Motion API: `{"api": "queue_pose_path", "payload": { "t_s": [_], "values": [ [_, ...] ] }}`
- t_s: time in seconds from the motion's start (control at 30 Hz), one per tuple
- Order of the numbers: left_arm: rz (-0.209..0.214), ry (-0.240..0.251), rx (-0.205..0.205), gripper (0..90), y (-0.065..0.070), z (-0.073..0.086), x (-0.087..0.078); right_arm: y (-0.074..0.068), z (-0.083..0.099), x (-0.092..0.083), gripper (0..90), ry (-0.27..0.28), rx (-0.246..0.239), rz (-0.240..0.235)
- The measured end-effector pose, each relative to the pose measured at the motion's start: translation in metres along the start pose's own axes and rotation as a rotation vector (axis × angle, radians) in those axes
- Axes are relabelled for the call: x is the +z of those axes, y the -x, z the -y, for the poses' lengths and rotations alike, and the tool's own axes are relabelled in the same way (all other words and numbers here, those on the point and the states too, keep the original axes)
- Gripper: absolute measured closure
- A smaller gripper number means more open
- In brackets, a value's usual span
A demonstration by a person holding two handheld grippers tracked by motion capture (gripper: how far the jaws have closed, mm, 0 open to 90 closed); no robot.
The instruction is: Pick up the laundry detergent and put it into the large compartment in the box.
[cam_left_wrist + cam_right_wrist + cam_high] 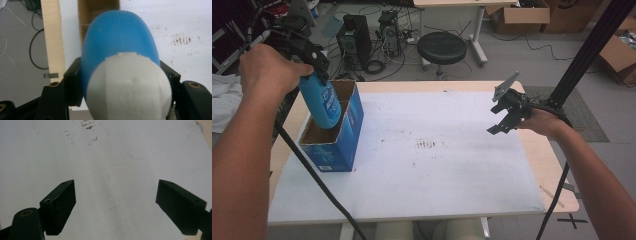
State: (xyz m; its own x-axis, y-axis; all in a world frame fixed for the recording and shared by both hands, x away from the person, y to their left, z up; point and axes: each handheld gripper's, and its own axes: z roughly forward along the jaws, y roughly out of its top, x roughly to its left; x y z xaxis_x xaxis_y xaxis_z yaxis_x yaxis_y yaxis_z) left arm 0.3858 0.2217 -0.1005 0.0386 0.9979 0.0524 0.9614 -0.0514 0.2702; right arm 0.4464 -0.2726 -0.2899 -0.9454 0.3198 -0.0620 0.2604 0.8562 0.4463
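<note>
While the bench point(422, 165) spreads wide beneath both claws, its white sheet carries a patch of brown smudges point(428, 145) roughly midway between them. Just below the left claw point(314, 62) stands the blue cardboard box point(337, 145), open at the top, near the bench's left edge; its brown inner walls show in the high view, and the left gripper view looks past the held thing into that brown interior point(98, 10). Clamped between the jaws of the left claw point(120, 82) is a blue bottle point(322, 102) with a white cap point(128, 87): the black pads press on both sides of it just under the cap. The bottle hangs tilted from this claw, its lower end down inside the box opening, though whether it touches the box floor cannot be told. The person's left hand point(264, 70) wraps the gripper body above the box's far left corner.

Well apart from all this, the right claw point(504, 120) hovers over the bench's right side, held by the right hand point(544, 122). Its jaws stand wide apart in the right gripper view point(116, 207), with only the white sheet beneath and nothing between them.
</note>
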Motion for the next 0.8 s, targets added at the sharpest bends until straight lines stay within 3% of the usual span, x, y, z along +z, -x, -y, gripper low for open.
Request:
{"api": "queue_pose_path", "payload": {
  "t_s": [0.2, 0.43, 0.8],
  "values": [
    [-0.025, 0.019, -0.026, 38.2, -0.011, 0.002, 0.015, -0.001, 0.000, 0.000, 16.2, -0.006, 0.005, -0.001],
    [-0.038, 0.011, -0.026, 38.2, -0.020, 0.008, 0.042, 0.001, 0.001, 0.001, 16.2, -0.012, 0.008, -0.002],
    [-0.022, -0.015, 0.010, 38.2, -0.018, 0.009, 0.085, 0.001, 0.001, 0.004, 16.2, -0.033, 0.013, -0.002]
  ]
}}
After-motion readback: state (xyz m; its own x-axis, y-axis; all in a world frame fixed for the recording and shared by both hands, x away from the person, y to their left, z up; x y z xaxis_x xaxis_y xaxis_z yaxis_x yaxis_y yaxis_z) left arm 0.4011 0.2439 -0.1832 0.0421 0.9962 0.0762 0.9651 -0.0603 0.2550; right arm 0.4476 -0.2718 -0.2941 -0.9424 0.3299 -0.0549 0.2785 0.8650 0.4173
